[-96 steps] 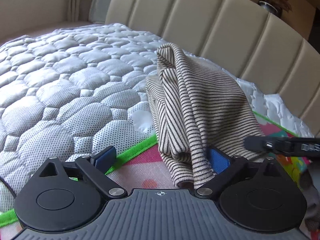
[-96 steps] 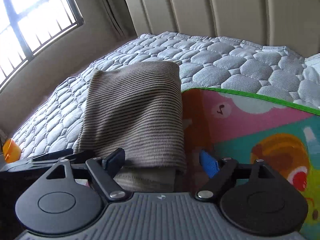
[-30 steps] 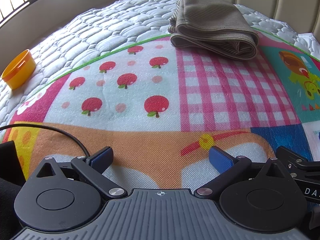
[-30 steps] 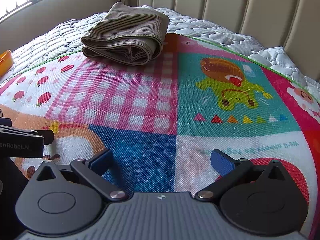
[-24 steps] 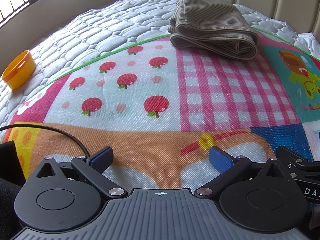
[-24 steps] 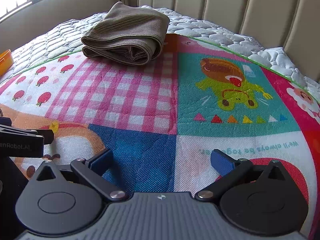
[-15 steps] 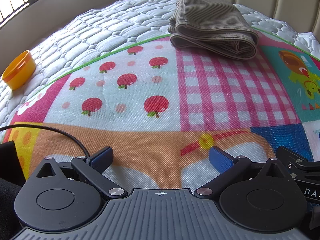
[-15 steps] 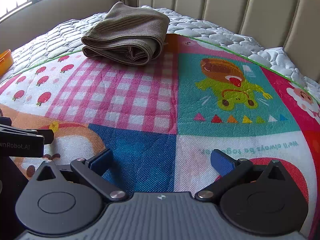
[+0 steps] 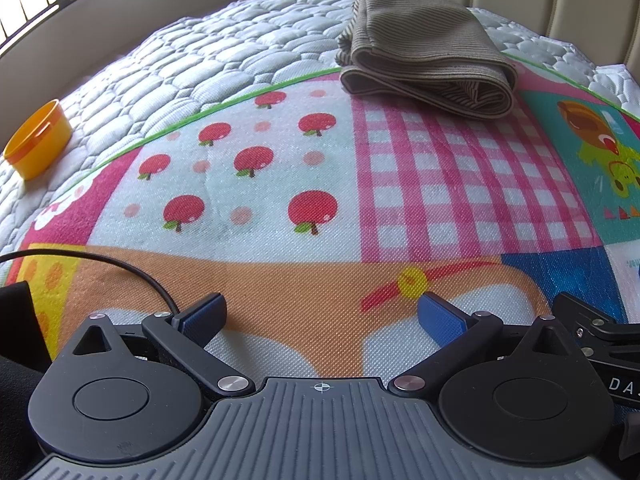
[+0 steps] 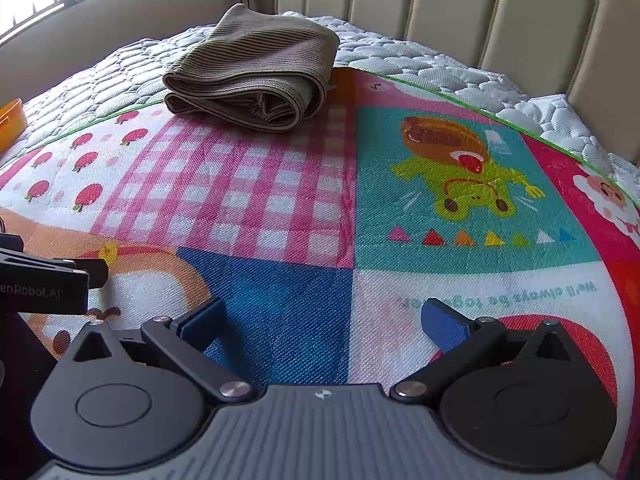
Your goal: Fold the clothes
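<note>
A folded tan striped garment [image 9: 424,44] [image 10: 256,76] lies in a compact bundle at the far edge of the colourful play mat [image 9: 440,184] [image 10: 280,200], partly over the quilted mattress. My left gripper [image 9: 320,316] hovers low over the mat's near orange patch, open and holding nothing. Over the blue and white patches my right gripper [image 10: 320,318] is likewise open with nothing between its blue pads. Both are well short of the garment.
An orange plastic cup [image 9: 38,140] [image 10: 10,120] sits on the white quilted mattress [image 9: 200,60] at the left. A padded beige headboard [image 10: 480,12] rises behind. A black cable [image 9: 100,260] crosses the mat's near left. Each view shows part of the other gripper at its side edge.
Since 3.2 s ago both grippers have let go of the garment and pulled back toward the near side of the mat. Over the last second nothing has moved.
</note>
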{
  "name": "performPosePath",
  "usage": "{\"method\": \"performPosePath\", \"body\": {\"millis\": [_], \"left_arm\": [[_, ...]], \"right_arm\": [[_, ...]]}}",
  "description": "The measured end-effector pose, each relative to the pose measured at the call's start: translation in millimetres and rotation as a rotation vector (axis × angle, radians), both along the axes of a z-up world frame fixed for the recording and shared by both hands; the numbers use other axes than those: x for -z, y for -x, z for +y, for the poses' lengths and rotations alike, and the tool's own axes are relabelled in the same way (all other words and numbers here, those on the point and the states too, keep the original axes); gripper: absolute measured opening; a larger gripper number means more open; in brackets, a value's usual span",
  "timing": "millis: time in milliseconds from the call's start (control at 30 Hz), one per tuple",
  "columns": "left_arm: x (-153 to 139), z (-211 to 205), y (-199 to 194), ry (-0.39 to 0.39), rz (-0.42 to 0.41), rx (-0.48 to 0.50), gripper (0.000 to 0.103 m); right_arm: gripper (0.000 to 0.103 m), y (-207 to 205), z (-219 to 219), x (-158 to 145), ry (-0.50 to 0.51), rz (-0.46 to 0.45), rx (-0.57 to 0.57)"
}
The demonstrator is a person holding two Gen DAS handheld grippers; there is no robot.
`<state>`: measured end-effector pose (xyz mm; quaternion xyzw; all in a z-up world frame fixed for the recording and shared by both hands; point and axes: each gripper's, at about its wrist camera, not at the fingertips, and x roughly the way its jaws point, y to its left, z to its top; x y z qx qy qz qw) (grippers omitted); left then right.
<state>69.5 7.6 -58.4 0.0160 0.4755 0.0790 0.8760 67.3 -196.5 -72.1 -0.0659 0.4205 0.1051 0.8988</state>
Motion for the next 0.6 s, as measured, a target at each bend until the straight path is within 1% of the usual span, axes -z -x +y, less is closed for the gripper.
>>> {"method": "performPosePath", "body": {"millis": [600], "left_arm": [[-0.1, -1.5, 1.1, -0.008, -0.002, 0.004, 0.103]], "right_arm": [[0.103, 0.1, 0.4, -0.5, 0.005, 0.002, -0.001]]}}
